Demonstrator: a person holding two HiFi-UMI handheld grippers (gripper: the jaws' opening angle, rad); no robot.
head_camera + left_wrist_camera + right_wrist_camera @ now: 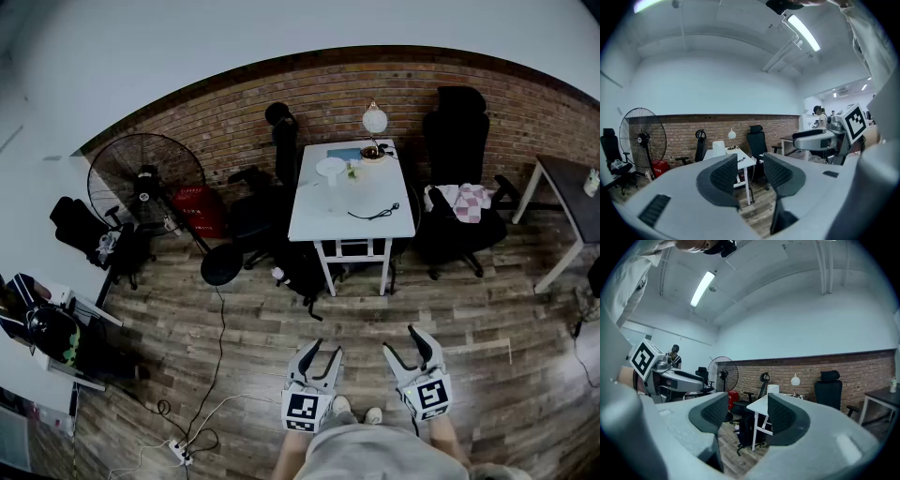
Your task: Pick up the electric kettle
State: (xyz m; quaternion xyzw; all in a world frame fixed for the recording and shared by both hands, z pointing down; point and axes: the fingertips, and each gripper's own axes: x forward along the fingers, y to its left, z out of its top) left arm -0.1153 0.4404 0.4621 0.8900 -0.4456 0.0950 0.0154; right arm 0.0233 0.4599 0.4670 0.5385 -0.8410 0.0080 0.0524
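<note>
Because the electric kettle (331, 171) stands far off on the desk (352, 223), neither tool grips. Left tool (325, 352) and right tool (401, 343) gape empty.

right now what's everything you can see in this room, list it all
table: one, white, centre
electric kettle: one, white, table's far left part
lamp: one, white globe, table's far edge
cable: one, black, on the table
office chairs: three, black, right of the table, left of it, far left
cloth: one, pink and white, on the right chair
fan: one, black, left of the table
crate: one, red, beside the fan
backpack: one, black, floor, by the table's front leg
side table: one, dark, right edge
power strip: one, white, floor
left gripper: one, grey, open, empty
right gripper: one, grey, open, empty
</note>
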